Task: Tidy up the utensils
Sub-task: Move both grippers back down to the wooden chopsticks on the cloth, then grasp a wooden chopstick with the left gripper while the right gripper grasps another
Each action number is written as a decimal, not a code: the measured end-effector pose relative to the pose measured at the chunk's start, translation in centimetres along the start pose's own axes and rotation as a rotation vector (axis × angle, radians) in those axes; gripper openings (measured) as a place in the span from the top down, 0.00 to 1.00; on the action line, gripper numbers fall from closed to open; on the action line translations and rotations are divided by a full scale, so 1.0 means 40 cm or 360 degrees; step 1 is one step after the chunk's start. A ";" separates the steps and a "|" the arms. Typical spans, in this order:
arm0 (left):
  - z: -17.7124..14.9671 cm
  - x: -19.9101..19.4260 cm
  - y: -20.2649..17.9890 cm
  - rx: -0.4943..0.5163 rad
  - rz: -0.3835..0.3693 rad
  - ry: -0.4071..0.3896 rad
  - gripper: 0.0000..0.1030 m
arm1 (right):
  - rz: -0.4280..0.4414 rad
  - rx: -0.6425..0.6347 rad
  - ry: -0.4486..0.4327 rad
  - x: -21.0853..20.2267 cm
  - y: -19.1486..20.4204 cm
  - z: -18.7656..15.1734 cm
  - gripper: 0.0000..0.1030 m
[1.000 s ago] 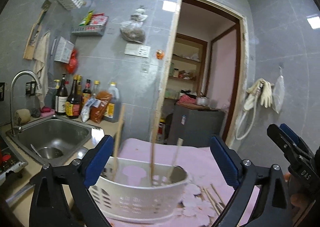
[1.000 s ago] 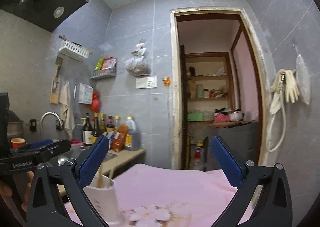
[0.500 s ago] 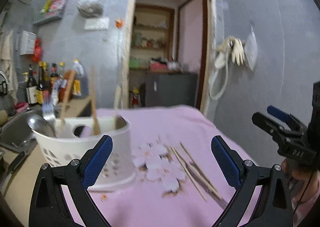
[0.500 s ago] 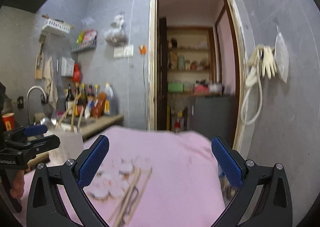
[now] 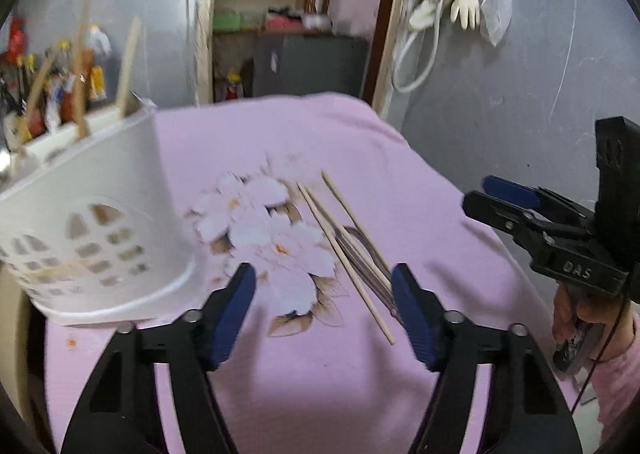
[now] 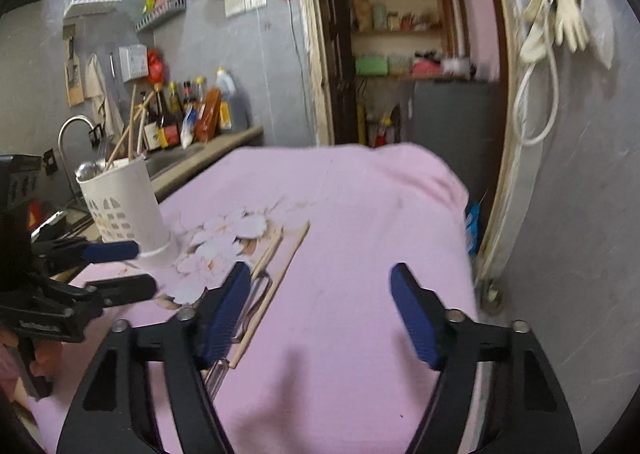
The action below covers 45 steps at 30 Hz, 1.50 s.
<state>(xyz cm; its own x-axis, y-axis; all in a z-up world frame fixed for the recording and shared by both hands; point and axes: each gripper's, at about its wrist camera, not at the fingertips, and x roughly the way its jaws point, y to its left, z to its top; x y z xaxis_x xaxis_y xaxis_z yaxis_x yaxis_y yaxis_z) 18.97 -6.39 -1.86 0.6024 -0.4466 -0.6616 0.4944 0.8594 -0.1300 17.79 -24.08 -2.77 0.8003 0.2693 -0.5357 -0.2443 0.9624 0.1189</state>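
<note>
A white plastic utensil holder (image 5: 92, 213) stands on the pink flowered cloth (image 5: 320, 358) and holds several chopsticks and a spoon; it also shows in the right wrist view (image 6: 124, 205). Loose wooden chopsticks (image 5: 344, 250) and a metal utensil (image 5: 370, 270) lie on the cloth to its right, also in the right wrist view (image 6: 276, 286). My left gripper (image 5: 324, 318) is open and empty, just short of the loose chopsticks. My right gripper (image 6: 320, 314) is open and empty above bare cloth, the chopsticks by its left finger.
A sink with tap (image 6: 72, 129) and sauce bottles (image 6: 188, 113) lie on the counter left of the table. A doorway (image 6: 400, 53) to a pantry is behind. Gloves and a hose (image 6: 556, 25) hang on the right wall. The table edge drops off at right.
Both grippers have tilted down towards the table and swung right. The holder has slid to the left of the views and the loose chopsticks are now close in front of both grippers.
</note>
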 end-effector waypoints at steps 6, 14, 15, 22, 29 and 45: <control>0.033 0.092 0.033 -0.0131 -0.0104 0.0220 0.66 | 0.0110 0.0049 0.0192 0.089 -0.020 0.022 0.65; 0.080 0.173 0.051 -0.0185 -0.0111 0.0333 0.80 | 0.0186 0.0024 0.0369 0.201 -0.022 0.054 0.83; 0.081 0.173 0.052 -0.0191 -0.0103 0.0333 0.82 | 0.0190 0.0017 0.0387 0.216 -0.021 0.057 0.83; 0.104 0.209 0.076 -0.0249 -0.0068 0.0328 0.86 | 0.0274 0.0059 0.0491 0.295 -0.027 0.079 0.83; 0.110 0.227 0.076 -0.0253 -0.0086 0.0327 0.86 | 0.0300 0.0077 0.0550 0.344 -0.029 0.104 0.83; 0.114 0.223 0.061 -0.0263 -0.0027 0.0383 0.97 | 0.0291 0.0079 0.0672 0.359 -0.031 0.112 0.85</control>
<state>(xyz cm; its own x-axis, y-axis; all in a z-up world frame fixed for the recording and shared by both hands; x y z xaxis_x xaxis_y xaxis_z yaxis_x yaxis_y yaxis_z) 28.41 -9.43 -4.71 0.4190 -0.4066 -0.8118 0.3825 0.8900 -0.2483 32.06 -21.24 -6.86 0.4511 0.4068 -0.7944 -0.3263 0.9036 0.2775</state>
